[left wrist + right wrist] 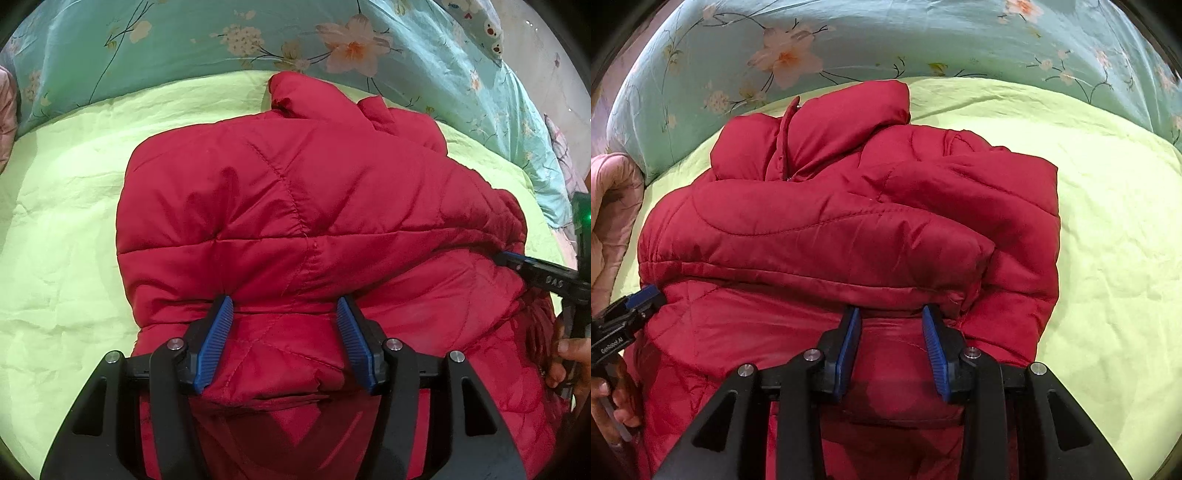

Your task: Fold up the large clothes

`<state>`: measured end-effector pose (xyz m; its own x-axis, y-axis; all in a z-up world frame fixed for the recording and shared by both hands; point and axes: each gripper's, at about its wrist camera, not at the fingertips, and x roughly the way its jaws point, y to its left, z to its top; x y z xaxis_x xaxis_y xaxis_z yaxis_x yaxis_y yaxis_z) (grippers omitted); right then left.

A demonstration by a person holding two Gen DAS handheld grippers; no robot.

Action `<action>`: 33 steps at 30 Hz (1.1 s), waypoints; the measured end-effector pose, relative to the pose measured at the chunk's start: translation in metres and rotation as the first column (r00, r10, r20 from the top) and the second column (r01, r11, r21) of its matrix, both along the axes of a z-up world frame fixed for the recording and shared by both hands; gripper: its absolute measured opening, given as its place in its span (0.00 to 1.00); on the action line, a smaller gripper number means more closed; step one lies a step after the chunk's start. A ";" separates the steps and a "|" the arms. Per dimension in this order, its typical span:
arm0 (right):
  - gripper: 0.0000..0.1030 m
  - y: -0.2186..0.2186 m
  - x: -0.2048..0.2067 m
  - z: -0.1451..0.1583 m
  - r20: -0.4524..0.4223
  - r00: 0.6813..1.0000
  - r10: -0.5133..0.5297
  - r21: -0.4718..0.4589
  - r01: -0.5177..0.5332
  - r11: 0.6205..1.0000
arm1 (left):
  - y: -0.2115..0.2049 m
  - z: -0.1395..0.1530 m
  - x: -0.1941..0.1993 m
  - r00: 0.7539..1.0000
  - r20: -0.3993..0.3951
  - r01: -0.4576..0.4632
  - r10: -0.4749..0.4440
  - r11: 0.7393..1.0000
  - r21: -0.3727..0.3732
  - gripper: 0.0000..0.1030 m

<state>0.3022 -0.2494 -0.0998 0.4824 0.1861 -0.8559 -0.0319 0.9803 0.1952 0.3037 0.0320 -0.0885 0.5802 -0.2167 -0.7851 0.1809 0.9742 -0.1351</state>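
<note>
Red jacket [295, 206] between spread left gripper [284, 306] fingers

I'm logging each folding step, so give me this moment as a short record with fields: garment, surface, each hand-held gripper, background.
garment: red quilted puffer jacket, partly folded, collar at far end
surface: light green bed sheet
left hand-held gripper: jaws open, blue pads astride the jacket's near fold
right hand-held gripper: jaws open, at the same fold
background: teal floral quilt behind the jacket
</note>
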 end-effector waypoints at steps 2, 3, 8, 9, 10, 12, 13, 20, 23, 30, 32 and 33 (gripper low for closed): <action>0.34 0.001 -0.001 0.005 0.004 1.000 -0.016 0.017 0.016 1.000 | 0.002 0.004 -0.001 1.000 -0.004 0.001 -0.001 1.000 -0.008 0.57; 0.34 0.001 -0.003 0.009 0.010 1.000 -0.020 0.022 0.020 1.000 | 0.003 0.008 -0.003 1.000 -0.006 -0.001 0.001 1.000 -0.014 0.57; 0.37 -0.006 -0.032 0.044 0.047 0.998 -0.031 0.039 0.029 0.999 | 0.016 0.026 -0.024 0.999 -0.001 -0.036 0.036 0.999 -0.032 0.67; 0.37 -0.007 -0.039 0.051 0.055 0.998 -0.022 0.046 0.020 0.999 | 0.020 0.028 -0.030 0.999 0.000 -0.048 0.048 0.998 -0.046 0.68; 0.37 -0.008 -0.049 0.059 0.065 0.998 -0.014 0.053 0.011 0.999 | 0.025 0.031 -0.038 0.998 0.000 -0.058 0.058 0.996 -0.065 0.68; 0.37 -0.009 -0.064 0.067 0.077 0.997 -0.010 0.064 0.005 0.998 | 0.033 0.036 -0.056 0.997 0.000 -0.071 0.072 0.993 -0.093 0.68; 0.38 -0.011 -0.076 0.072 0.082 0.997 -0.006 0.080 -0.001 0.997 | 0.038 0.039 -0.066 0.997 0.004 -0.077 0.078 0.992 -0.102 0.68; 0.41 -0.018 -0.138 0.077 0.077 0.997 -0.011 0.148 0.000 0.989 | 0.065 0.044 -0.137 0.993 0.005 -0.114 0.116 0.984 -0.136 0.68; 0.41 -0.018 -0.164 0.076 0.071 0.997 -0.014 0.174 0.001 0.985 | 0.071 0.044 -0.164 0.992 0.009 -0.122 0.124 0.984 -0.134 0.68; 0.41 -0.017 -0.213 0.084 0.089 0.996 -0.016 0.200 -0.002 0.980 | 0.084 0.042 -0.201 0.988 0.005 -0.149 0.151 0.980 -0.132 0.68; 0.44 -0.020 -0.226 0.088 0.098 0.995 -0.020 0.203 0.000 0.979 | 0.086 0.039 -0.209 0.987 -0.002 -0.158 0.159 0.979 -0.131 0.68; 0.45 -0.021 -0.232 0.090 0.103 0.994 -0.021 0.203 0.000 0.979 | 0.088 0.037 -0.213 0.986 -0.008 -0.164 0.164 0.978 -0.127 0.68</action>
